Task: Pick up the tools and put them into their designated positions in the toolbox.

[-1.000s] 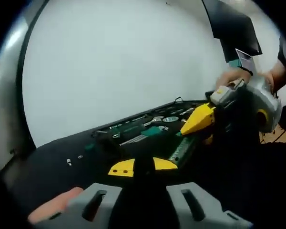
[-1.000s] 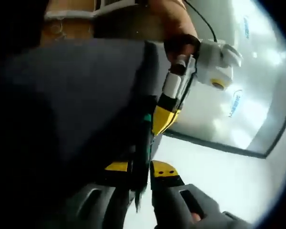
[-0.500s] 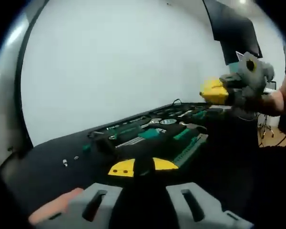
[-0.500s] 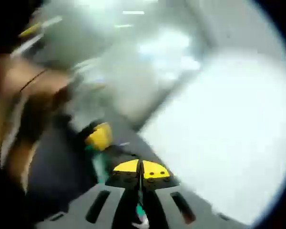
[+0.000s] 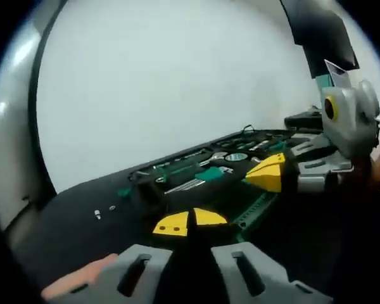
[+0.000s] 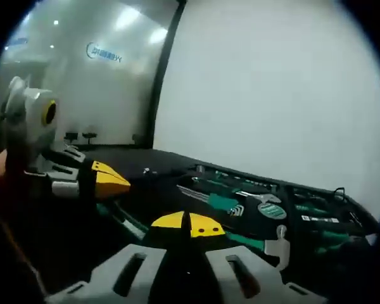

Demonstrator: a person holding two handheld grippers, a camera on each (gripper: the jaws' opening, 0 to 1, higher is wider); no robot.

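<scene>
An open black toolbox (image 5: 153, 170) lies on a dark table, its slots holding green-handled tools, hex keys (image 5: 189, 184) and a ratchet head (image 5: 235, 156). My left gripper (image 5: 189, 220) hovers in front of it, its yellow tips pressed together with nothing seen between them. My right gripper (image 5: 266, 172) comes in from the right, level with the toolbox's near right side, its tips closed to one wedge. In the right gripper view, the right gripper (image 6: 189, 223) is shut just before the toolbox (image 6: 342, 197), with the left gripper (image 6: 109, 180) at left. Hex keys (image 6: 209, 199) lie straight ahead.
A pale wall stands behind the table. Two small silver bits (image 5: 99, 213) lie loose on the dark tabletop (image 5: 63, 228) left of the toolbox. A green strip (image 5: 254, 208) runs along the toolbox's near side. A silvery fitting (image 6: 279, 242) sits at the toolbox's front right.
My right gripper swung round from facing the person to facing the toolbox. In the left gripper view it dropped beside the box. My left jaws have drawn closer together.
</scene>
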